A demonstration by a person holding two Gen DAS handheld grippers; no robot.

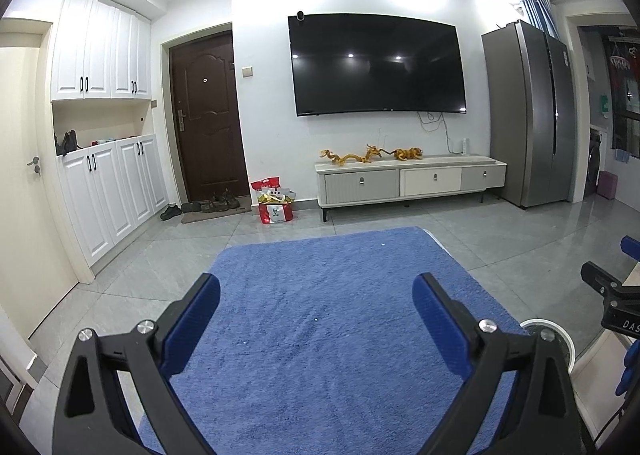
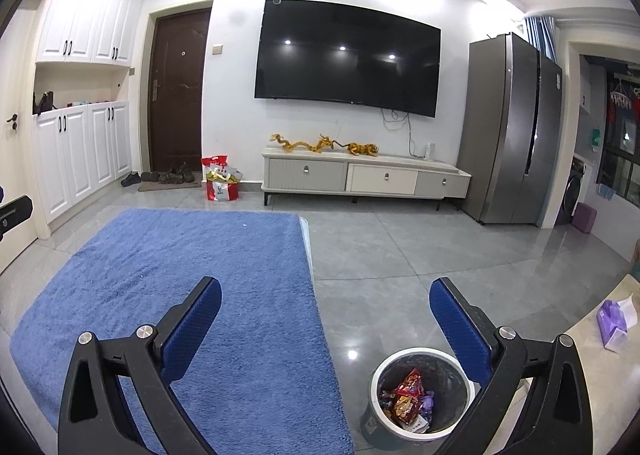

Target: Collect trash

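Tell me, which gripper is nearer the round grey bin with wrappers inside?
Right. The right gripper hangs open right above the round grey bin; the left gripper is open over the blue rug, the bin's rim off to its right.

A rug (image 2: 192, 315) lies on the floor (image 2: 400, 255), with the trash bin (image 2: 420, 395) just off its right edge and wrappers (image 2: 406, 395) inside the bin. A tissue box (image 2: 614, 321) sits on a surface to the bin's right. Behind the rug, a cabinet (image 2: 360, 177) stands against the far wall with figurines (image 2: 324, 145) on top and a television (image 2: 348, 59) hanging above. Left of the cabinet a bag (image 2: 220, 179) rests on the floor, then a door (image 2: 178, 91) with shoes (image 2: 160, 177) before it, and cupboards (image 2: 80, 151) further left. A refrigerator (image 2: 512, 127) stands right of the cabinet
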